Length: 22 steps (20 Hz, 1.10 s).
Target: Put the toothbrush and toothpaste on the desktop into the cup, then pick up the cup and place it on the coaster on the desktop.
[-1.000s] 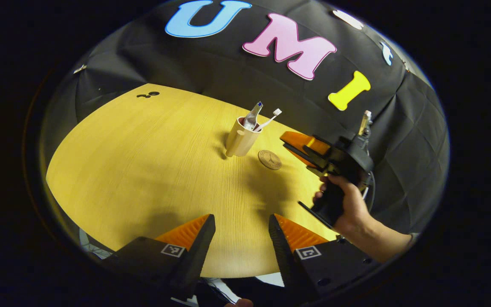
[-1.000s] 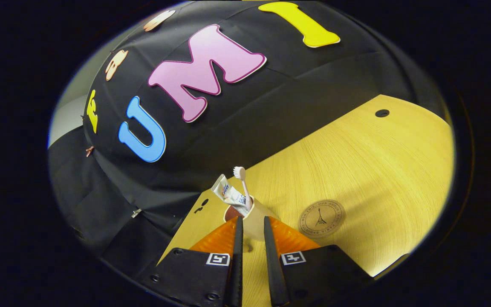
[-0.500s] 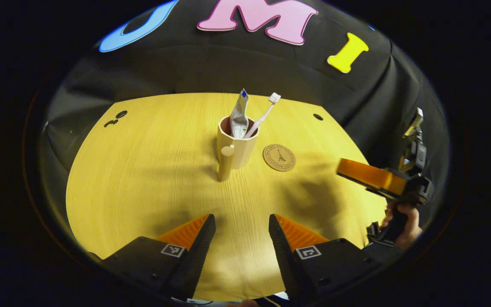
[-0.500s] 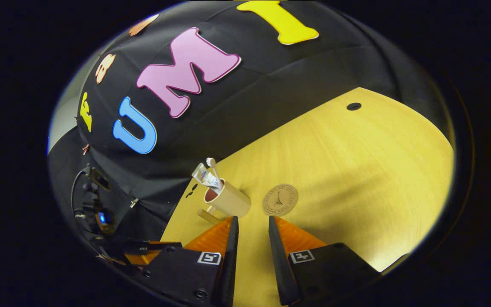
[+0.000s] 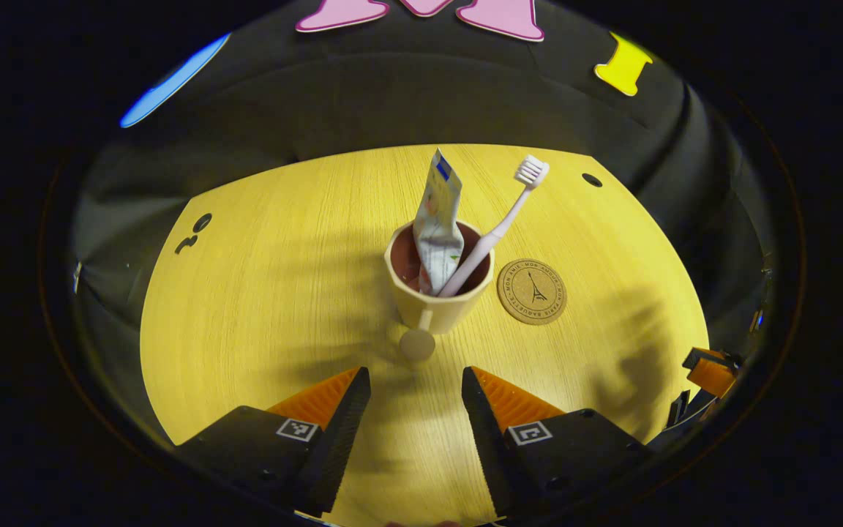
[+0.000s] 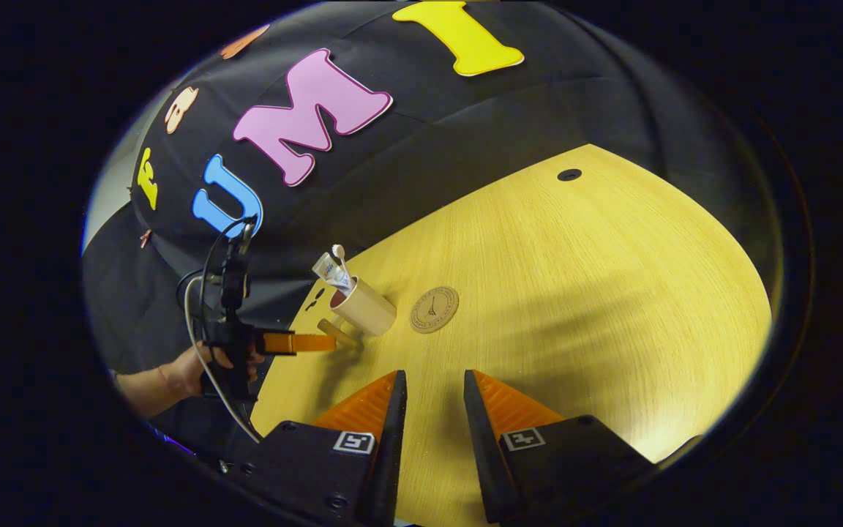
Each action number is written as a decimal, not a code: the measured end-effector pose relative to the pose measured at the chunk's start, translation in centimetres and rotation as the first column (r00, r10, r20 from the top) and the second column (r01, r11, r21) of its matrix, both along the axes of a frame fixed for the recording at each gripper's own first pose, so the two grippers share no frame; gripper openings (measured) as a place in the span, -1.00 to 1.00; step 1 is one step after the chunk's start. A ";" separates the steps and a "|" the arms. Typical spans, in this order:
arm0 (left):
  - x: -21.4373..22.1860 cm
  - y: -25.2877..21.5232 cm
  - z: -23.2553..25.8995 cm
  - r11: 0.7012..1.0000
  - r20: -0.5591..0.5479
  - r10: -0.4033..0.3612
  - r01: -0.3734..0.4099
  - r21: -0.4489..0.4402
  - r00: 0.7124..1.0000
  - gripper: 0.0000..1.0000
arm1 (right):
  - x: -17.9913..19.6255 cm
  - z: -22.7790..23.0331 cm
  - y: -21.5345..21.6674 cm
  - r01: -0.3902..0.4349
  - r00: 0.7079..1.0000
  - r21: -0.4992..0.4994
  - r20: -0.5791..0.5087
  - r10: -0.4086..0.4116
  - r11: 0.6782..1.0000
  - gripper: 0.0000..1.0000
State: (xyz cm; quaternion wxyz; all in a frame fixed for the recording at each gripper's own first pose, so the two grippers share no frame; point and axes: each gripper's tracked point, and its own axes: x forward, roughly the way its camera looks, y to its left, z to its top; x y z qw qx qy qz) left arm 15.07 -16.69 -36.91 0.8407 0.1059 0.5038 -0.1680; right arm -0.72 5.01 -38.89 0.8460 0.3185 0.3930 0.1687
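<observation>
A beige cup [image 5: 440, 311] stands upright on the wooden desktop [image 5: 260, 293]. In it lean a toothpaste tube [image 5: 437, 219] and a white toothbrush [image 5: 498, 230], head up. The cup's handle [image 5: 418, 342] points at my left gripper [image 5: 414, 410], which is open and just short of it. A round cork coaster [image 5: 532, 290] lies on the desktop to the right of the cup, apart from it. In the right gripper view, the cup [image 6: 369, 311] and coaster [image 6: 434, 309] are farther off. My right gripper [image 6: 432, 410] is open and holds nothing. A hand [image 6: 198, 366] holds the left gripper [image 6: 323, 342] near the cup's handle.
Small dark holes mark the desktop at the back right [image 5: 592, 179] and back left [image 5: 195, 230]. The black cloth wall rises right behind the desktop's far edge. Part of the right gripper [image 5: 710, 369] shows over the desktop's right edge.
My left gripper has moved in close to the cup, its handle now just ahead of the fingers. The right gripper has backed away from the cup and its fingers have spread slightly.
</observation>
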 end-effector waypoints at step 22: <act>3.1 -1.8 -4.6 0.988 -0.152 -0.118 0.131 0.082 0.981 -0.43 | -2.7 -0.5 -4.3 0.091 0.994 -0.019 -0.059 -0.092 0.996 -0.03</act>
